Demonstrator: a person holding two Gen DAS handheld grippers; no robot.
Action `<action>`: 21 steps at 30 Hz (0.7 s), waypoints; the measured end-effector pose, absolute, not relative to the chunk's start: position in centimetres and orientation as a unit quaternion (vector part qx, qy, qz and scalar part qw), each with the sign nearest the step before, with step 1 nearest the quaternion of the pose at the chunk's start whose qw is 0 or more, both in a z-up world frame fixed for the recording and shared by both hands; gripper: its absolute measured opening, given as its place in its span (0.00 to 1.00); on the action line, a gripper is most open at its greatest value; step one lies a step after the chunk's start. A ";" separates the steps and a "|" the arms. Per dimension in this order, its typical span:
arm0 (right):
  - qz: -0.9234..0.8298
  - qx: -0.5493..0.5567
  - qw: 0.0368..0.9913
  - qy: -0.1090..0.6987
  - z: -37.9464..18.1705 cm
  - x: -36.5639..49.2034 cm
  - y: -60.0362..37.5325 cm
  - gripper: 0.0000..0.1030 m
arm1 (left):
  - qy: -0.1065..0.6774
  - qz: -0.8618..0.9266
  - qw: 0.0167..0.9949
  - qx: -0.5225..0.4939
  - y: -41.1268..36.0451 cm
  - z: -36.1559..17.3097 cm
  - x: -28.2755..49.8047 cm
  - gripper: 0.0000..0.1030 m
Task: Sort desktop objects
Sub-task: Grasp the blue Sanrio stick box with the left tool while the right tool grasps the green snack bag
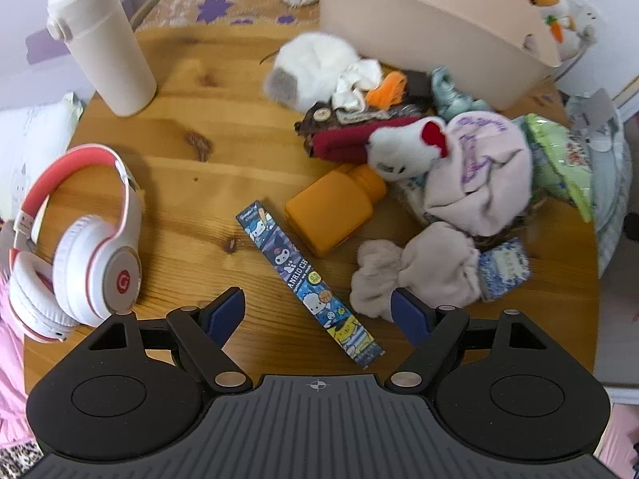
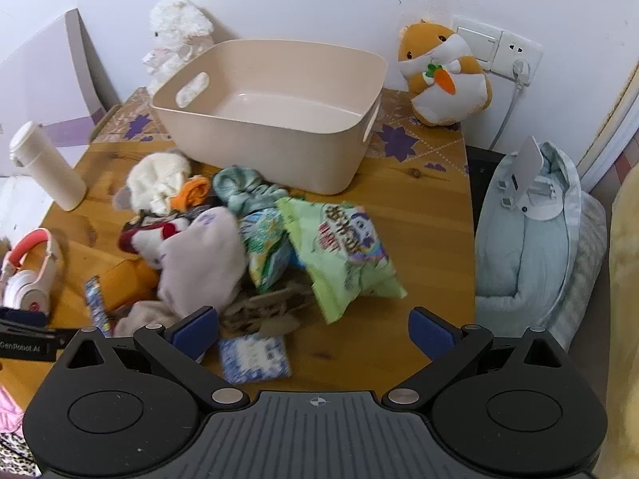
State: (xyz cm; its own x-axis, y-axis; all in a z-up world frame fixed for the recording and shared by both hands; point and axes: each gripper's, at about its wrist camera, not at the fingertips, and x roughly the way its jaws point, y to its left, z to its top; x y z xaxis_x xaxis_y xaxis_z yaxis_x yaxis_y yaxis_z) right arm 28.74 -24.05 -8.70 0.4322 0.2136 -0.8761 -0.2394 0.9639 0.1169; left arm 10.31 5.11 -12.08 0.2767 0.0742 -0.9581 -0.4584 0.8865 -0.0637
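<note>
A pile of small things lies on the round wooden table (image 1: 187,183): an orange bottle (image 1: 335,207), a long cartoon-printed box (image 1: 307,287), a pale pink cloth (image 2: 199,263), a green snack bag (image 2: 343,247), a teal scrunchie (image 2: 239,187) and a blue-white tissue pack (image 2: 253,357). An empty beige bin (image 2: 279,151) stands behind the pile. My left gripper (image 1: 318,313) hangs open over the near end of the cartoon box. My right gripper (image 2: 314,329) hangs open above the tissue pack and bare wood, holding nothing.
White-and-pink headphones (image 1: 80,247) lie at the table's left edge, with a white tumbler (image 1: 104,44) upright behind them. A hamster plush (image 2: 443,72) and a white fluffy plush (image 2: 179,36) sit against the wall. A light-blue cushion (image 2: 531,247) lies off the table's right edge.
</note>
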 end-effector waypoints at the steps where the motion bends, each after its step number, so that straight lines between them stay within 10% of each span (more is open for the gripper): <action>1: 0.133 -0.017 0.846 0.516 -8.9 29.3 -24.0 1.00 | 0.578 0.176 0.778 -0.171 5.3 -12.5 10.5 0.79; 21: 0.152 -0.050 0.851 0.499 -14.1 36.3 -24.1 1.00 | 0.600 0.273 0.715 -0.233 6.7 -18.7 11.0 0.79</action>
State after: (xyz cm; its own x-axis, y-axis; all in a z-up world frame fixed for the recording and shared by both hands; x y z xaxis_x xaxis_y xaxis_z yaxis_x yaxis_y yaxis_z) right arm 36.30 -24.06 -14.13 0.4551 0.2095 -0.8654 -0.3096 0.9485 0.0668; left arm 11.05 6.65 -18.74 0.1313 0.1108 -0.9851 -0.6689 0.7433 -0.0056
